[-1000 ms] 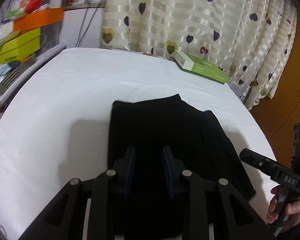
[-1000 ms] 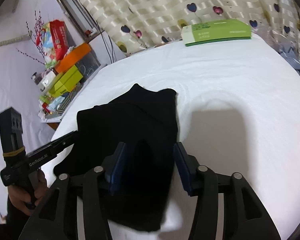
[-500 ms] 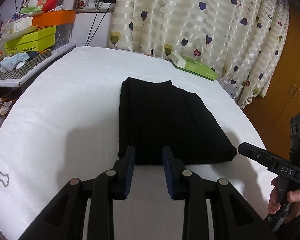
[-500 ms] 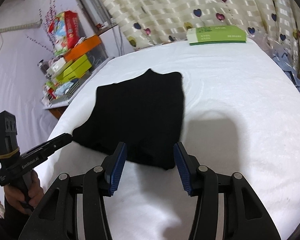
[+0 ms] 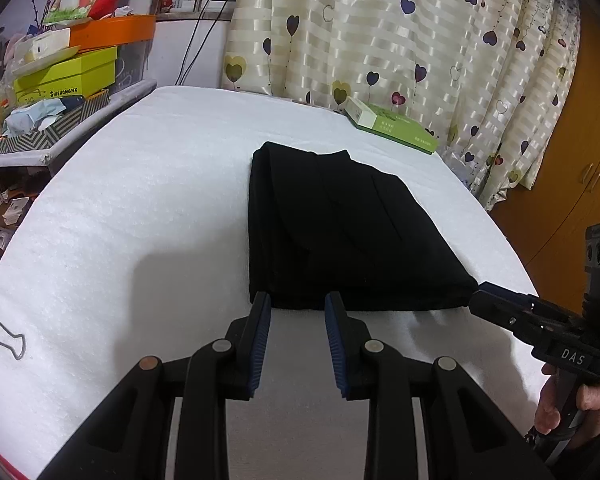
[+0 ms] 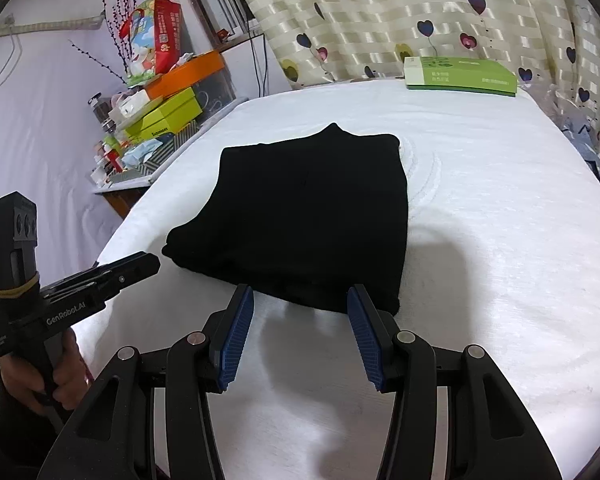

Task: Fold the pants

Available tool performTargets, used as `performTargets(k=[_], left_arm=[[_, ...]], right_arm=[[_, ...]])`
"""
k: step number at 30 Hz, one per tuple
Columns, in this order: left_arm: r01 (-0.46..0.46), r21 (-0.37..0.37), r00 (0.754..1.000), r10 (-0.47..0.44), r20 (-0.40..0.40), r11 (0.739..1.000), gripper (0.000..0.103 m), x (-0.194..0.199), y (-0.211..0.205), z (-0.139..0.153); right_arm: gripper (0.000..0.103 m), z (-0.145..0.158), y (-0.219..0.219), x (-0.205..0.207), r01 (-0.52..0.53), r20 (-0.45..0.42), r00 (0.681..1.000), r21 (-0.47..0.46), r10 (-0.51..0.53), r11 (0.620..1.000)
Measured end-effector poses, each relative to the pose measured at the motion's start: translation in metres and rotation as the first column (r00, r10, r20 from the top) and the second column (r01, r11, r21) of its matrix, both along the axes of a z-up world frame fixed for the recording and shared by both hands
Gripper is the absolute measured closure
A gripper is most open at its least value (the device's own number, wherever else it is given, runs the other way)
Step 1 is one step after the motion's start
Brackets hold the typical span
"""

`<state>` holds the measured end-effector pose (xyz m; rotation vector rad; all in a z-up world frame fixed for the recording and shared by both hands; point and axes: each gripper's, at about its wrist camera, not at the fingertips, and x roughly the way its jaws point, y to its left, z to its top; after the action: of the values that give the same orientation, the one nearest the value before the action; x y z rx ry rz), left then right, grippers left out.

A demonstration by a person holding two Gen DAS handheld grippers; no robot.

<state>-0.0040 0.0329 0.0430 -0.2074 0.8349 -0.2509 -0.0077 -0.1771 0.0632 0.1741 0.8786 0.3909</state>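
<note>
While pants (image 5: 340, 232) lie folded, left gripper (image 5: 296, 312) and right gripper (image 6: 300, 304) fingers apart, empty.

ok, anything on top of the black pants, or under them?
Nothing rests on the folded black pants; both grippers, left and right, are open and off the cloth. They lie on the white bed cover. Whatever is beneath the pants is hidden.

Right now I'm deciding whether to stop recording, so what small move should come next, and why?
Probably just draw both grippers a little further off and stop. The black pants lie as a compact folded rectangle on the white bed. The left gripper and the right gripper are open, empty, and short of the near edge, so no fold looks left to make.
</note>
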Motion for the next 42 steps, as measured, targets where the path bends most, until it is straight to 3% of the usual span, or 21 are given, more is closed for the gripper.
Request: performTargets(k=[26, 36, 42], left_arm=[[-0.001, -0.013, 1.0, 0.0, -0.011, 1.0, 0.068, 0.004, -0.002, 0.005], [-0.032, 0.062, 0.999, 0.035, -0.041, 0.998, 0.068, 0.005, -0.003, -0.015], [-0.036, 0.027, 0.999, 0.035, 0.019, 0.999, 0.068, 0.005, 0.009, 0.003]], right_arm=[[0.053, -0.002, -0.001, 0.0, -0.004, -0.01, 1.0, 0.006, 0.004, 1.0], [0.053, -0.013, 0.006, -0.004, -0.024, -0.01, 1.0, -0.065, 0.023, 0.998], [0.053, 0.0, -0.01, -0.002, -0.004, 0.022, 1.0, 0.019, 0.003, 1.0]])
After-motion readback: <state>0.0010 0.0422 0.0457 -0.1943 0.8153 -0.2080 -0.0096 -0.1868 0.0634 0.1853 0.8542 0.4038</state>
